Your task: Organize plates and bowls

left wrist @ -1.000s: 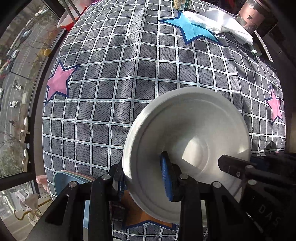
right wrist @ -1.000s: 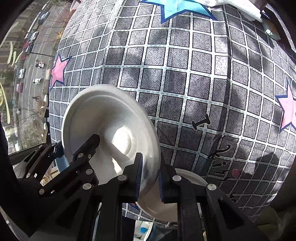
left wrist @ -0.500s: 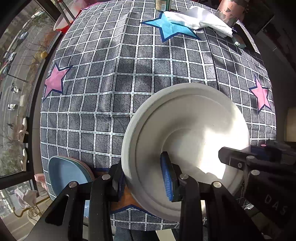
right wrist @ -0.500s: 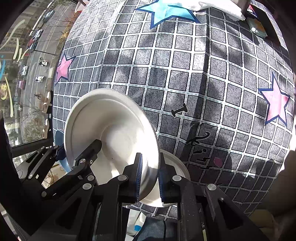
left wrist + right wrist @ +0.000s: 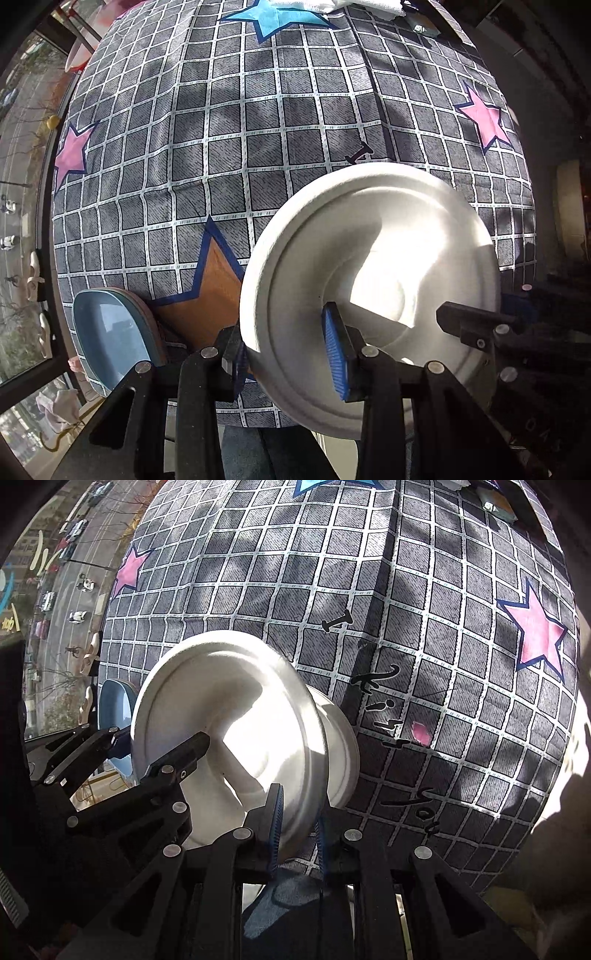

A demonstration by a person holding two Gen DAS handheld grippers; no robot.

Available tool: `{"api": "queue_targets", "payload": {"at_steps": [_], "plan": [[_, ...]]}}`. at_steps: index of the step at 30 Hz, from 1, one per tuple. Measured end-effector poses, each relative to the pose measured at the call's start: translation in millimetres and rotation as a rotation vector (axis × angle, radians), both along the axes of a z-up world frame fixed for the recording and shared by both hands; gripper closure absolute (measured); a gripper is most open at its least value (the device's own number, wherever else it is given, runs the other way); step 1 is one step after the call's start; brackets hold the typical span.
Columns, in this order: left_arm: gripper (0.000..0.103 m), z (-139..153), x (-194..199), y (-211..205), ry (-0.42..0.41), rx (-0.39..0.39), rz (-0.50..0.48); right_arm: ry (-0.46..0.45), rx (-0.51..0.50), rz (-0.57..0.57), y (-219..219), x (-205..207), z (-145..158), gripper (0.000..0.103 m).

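Two grippers are clamped on one white bowl (image 5: 373,273), matte, round and ridged at its broad rim: the left gripper (image 5: 291,354) pinches the near-left rim, its jaws just eased slightly wider, the right gripper (image 5: 297,830) the opposite edge. The bowl is held over the tablecloth's (image 5: 229,122) near edge, carried rightward since earlier. A glossy blue plate (image 5: 110,332) is now uncovered near-left. Open checked cloth lies beyond.

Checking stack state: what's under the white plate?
In the right wrist view a white bowl shows behind and below the white plate, over the tablecloth. Whether they touch, and most of the bowl, is hidden by the plate.
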State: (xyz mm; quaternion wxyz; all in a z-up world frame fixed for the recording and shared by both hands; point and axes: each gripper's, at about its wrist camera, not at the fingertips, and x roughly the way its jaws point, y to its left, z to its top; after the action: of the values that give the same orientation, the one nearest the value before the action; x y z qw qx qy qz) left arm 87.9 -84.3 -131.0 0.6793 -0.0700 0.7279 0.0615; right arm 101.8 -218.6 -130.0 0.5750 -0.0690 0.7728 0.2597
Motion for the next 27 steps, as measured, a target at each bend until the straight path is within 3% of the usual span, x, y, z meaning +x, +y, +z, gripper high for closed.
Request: {"api": "queue_targets", "payload": {"at_steps": [9, 12, 13, 15, 18, 20, 24, 25, 26, 27], "plan": [[0.059, -32, -1, -18, 0.052, 0.003, -0.03, 0.025, -0.048, -0.003, -13, -8, -33, 0.085], [0.041, -30, -3, -18, 0.046, 0.031, -0.032, 0.011, -0.054, 0.013, -12, -9, -34, 0.085], [0.031, -27, -4, -17, 0.036, 0.05, -0.035, 0.005, -0.053, 0.019, -11, -10, -32, 0.085], [0.024, -22, -5, -14, 0.029, 0.089, -0.038, 0.003, -0.05, 0.027, -10, -11, -31, 0.084], [0.022, -18, -10, -3, 0.048, 0.097, -0.012, -0.015, -0.043, 0.021, -11, -11, -26, 0.059], [0.02, -16, -15, 7, 0.05, 0.072, 0.024, -0.029, -0.019, 0.015, -15, -8, -21, 0.035], [0.01, -12, -22, 21, 0.058, 0.064, 0.062, -0.027, -0.016, 0.004, -24, -3, -21, 0.032], [0.01, -12, -22, 20, 0.06, 0.072, 0.065, -0.027, -0.02, -0.001, -26, -3, -22, 0.024], [0.01, -11, -22, 20, 0.059, 0.079, 0.067, -0.024, -0.02, -0.008, -28, -2, -24, 0.011], [0.01, -10, -21, 22, 0.059, 0.081, 0.068, -0.019, -0.014, -0.018, -31, -2, -25, 0.006]]}}
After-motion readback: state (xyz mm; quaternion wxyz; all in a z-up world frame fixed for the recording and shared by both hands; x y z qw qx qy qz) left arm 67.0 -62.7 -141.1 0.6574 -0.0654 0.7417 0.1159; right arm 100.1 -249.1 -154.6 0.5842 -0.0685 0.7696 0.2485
